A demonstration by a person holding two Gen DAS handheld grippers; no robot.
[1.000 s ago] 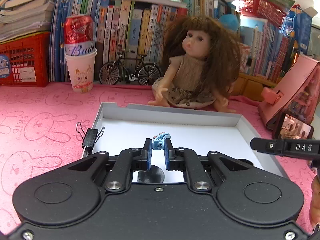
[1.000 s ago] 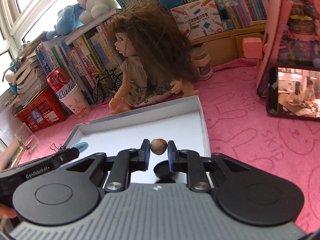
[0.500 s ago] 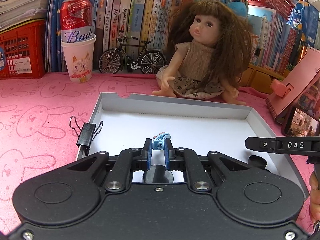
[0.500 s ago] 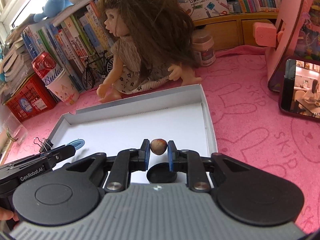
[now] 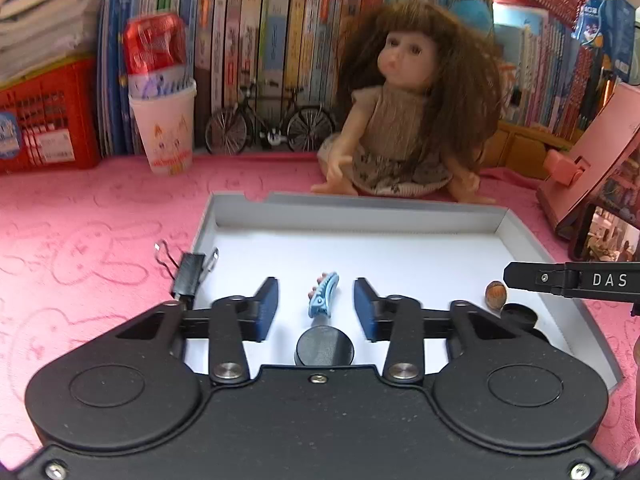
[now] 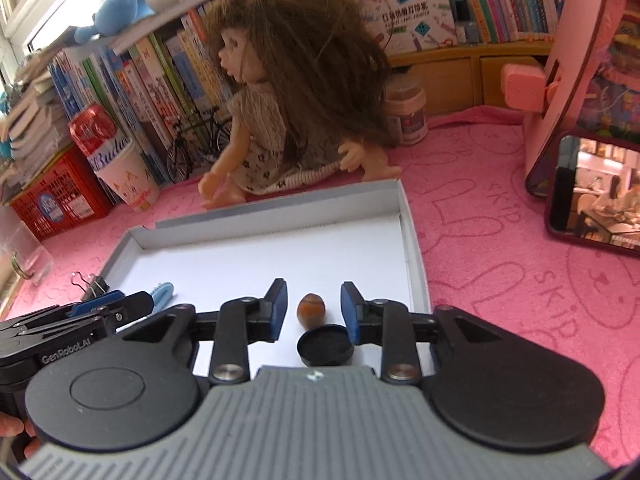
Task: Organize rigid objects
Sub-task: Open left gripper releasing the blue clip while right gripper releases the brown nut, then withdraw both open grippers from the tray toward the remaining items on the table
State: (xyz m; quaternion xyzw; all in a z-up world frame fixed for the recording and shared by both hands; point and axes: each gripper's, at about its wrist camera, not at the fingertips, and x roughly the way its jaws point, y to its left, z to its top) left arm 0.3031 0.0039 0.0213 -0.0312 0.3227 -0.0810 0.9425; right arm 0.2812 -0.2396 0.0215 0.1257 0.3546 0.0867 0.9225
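A shallow white box lid [image 5: 360, 210] [image 6: 414, 264] lies on the pink cloth. In the left wrist view a small blue hair clip [image 5: 323, 294] lies on the lid's floor between the fingers of my left gripper [image 5: 316, 306]; its jaws are opening and the pads stand clear of the clip. In the right wrist view a brown hazelnut [image 6: 311, 309] rests on the lid between the fingers of my right gripper [image 6: 313, 306]; these jaws are opening too, with gaps on both sides. The nut [image 5: 496, 291] and the clip [image 6: 163, 294] each show in the other view.
A long-haired doll [image 5: 404, 120] [image 6: 288, 92] sits behind the lid. A black binder clip [image 5: 188, 276] [image 6: 90, 284] lies at the lid's left edge. A cup with a red can [image 5: 160, 96], a toy bicycle [image 5: 272, 128], a red crate [image 5: 44, 120], books and a phone [image 6: 596, 196] surround it.
Both grippers were shut, the left on the blue hair clip and the right on the hazelnut. Both have opened, and the clip and nut now lie free on the lid.
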